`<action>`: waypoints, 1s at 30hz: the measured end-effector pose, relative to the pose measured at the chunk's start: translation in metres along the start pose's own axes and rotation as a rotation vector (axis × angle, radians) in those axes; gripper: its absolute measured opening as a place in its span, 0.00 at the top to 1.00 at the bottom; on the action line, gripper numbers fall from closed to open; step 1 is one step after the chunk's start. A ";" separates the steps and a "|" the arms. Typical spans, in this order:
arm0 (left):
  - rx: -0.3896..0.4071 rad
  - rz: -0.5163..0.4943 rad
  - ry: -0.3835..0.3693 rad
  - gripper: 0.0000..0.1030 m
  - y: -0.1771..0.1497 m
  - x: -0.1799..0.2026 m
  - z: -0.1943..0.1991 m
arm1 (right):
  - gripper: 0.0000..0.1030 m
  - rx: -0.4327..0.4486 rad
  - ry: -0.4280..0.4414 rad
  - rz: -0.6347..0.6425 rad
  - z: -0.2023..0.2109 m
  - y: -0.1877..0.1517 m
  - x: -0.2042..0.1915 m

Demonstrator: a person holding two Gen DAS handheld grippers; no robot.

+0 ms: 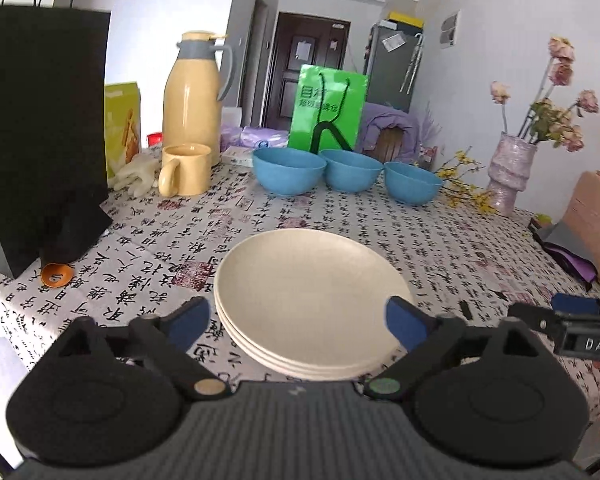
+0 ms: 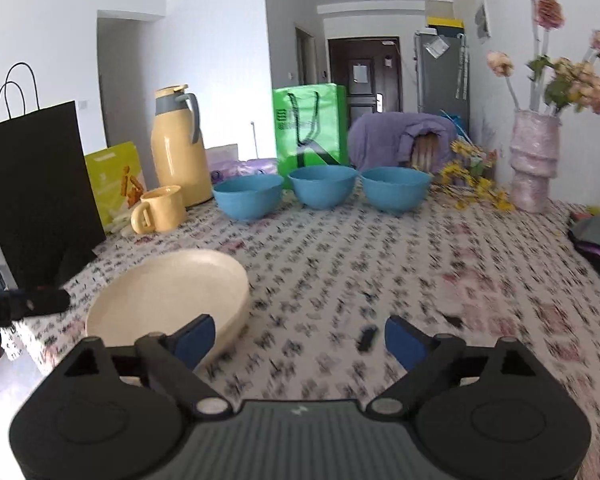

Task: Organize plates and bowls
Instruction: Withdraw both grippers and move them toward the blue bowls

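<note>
Plates (image 1: 312, 300), three cream ones stacked, sat near the tabletop's near edge; three blue bowls (image 1: 346, 174) stood in a row toward the far edge, each separate. Left gripper (image 1: 298, 322) was spread wide, empty, the stack dead ahead between its fingers. Right gripper (image 2: 300, 340) was likewise released and empty, stack off to its left, so probably better placed for the bowls.

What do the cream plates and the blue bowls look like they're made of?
Cream plates: matte, faintly speckled, thin rims; probably melamine or wheat-straw plastic, though glazed ceramic is possible. Blue bowls: the same dull, even finish with no gloss, so likely the same plastic.
</note>
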State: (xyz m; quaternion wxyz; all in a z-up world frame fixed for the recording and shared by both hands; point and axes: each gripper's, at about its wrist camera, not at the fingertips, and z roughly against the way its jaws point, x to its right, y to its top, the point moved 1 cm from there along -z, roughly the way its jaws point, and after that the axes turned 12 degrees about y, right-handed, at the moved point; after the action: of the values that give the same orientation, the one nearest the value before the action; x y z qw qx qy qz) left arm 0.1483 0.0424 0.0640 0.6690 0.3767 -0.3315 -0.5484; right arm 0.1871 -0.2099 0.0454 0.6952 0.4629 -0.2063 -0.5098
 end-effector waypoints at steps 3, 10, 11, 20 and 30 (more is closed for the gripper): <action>0.026 -0.033 0.012 0.00 -0.012 0.009 0.014 | 0.05 -0.006 -0.019 -0.008 0.017 -0.018 0.006; 0.025 -0.054 0.030 0.00 -0.032 0.021 0.025 | 0.00 0.001 -0.024 -0.026 0.043 -0.047 0.015; 0.023 -0.057 0.033 0.00 -0.033 0.022 0.026 | 0.00 0.004 -0.025 -0.029 0.046 -0.049 0.016; 0.033 -0.072 0.032 0.00 -0.026 0.032 0.024 | 0.00 0.016 -0.030 -0.058 0.045 -0.050 0.028; 0.027 -0.040 0.022 0.00 0.024 0.025 -0.029 | 0.00 0.023 -0.033 -0.042 0.010 -0.005 0.039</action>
State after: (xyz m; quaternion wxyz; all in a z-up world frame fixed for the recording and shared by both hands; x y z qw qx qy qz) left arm 0.1893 0.0248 0.0712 0.6564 0.3981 -0.3239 -0.5530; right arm 0.1921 -0.2497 0.0386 0.6753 0.4669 -0.2136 -0.5295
